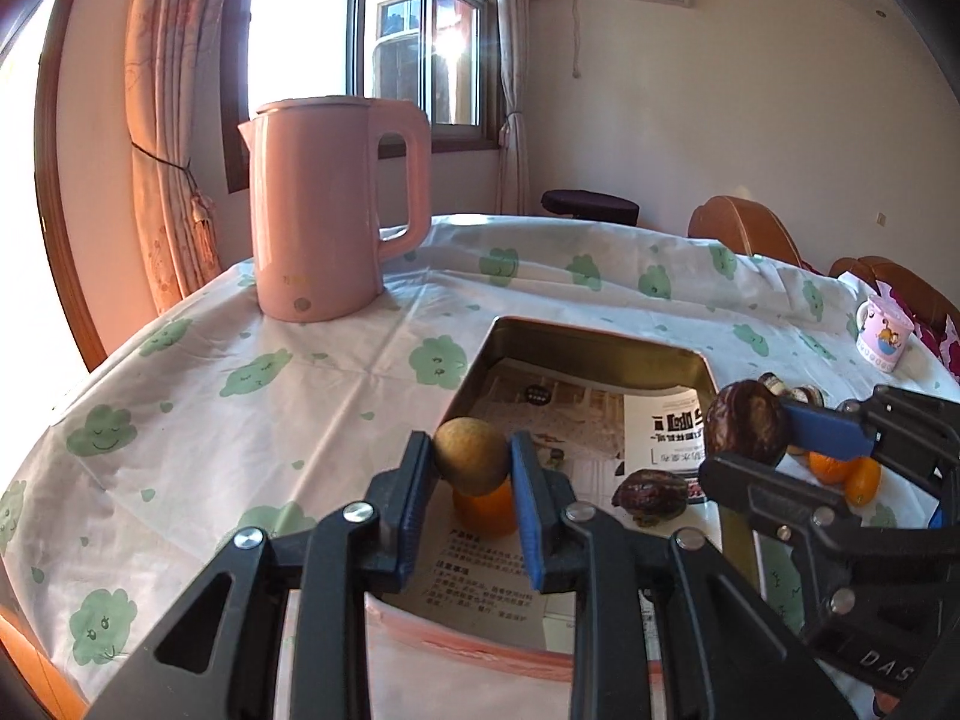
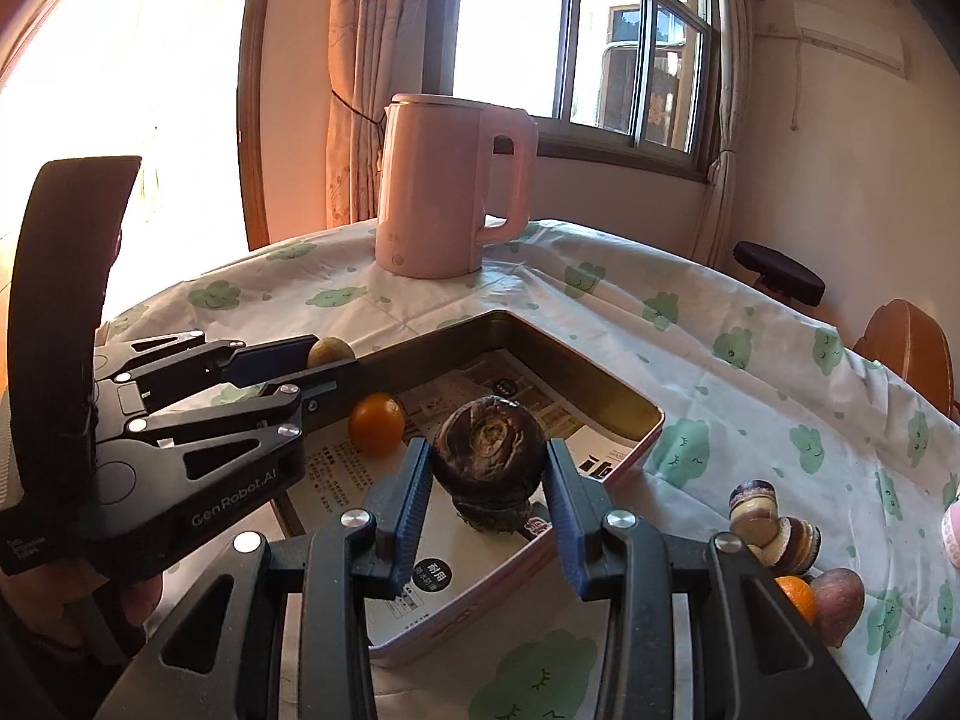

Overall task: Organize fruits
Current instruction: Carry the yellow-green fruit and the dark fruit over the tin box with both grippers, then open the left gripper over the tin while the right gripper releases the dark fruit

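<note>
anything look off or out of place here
Nothing spilled or damaged. One oddity: a pink kettle stands on the tablecloth behind the fruit tray, and printed paper lines the tray.

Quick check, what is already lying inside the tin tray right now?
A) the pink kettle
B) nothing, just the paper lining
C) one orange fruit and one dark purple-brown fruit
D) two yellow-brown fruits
C: an orange fruit and a dark purple-brown fruit lie on the paper lining of the tin tray, below the fruits held above it.

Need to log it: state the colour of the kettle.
Pale pink kettle, clearest in the left wrist view.
</note>
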Demonstrator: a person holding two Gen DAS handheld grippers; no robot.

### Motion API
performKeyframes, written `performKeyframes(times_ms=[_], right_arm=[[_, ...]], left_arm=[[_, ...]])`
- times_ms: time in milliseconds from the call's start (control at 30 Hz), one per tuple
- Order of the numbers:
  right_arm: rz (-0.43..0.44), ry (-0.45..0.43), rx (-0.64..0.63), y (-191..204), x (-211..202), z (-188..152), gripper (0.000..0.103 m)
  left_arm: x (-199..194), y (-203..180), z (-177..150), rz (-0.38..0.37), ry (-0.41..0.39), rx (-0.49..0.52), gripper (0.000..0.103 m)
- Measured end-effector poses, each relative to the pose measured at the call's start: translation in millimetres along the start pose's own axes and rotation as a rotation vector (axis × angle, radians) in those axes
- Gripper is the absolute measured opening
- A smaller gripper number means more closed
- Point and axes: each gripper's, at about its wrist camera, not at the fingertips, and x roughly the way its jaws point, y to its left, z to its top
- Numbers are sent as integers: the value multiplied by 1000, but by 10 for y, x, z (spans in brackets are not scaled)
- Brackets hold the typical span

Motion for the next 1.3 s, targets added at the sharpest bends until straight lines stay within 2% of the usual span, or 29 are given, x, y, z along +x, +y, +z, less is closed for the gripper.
performKeyframes(times_ms=[1000, 1200, 1300], right_arm=[[26, 85, -15, 114, 276, -134, 40], [43, 81, 2, 86, 260, -138, 42], [34, 67, 20, 48, 217, -141, 48]], left_arm=[[182, -65, -106, 8, 85, 35, 28], [161, -50, -102, 1, 83, 22, 35], [118, -42, -92, -15, 74, 8, 43]])
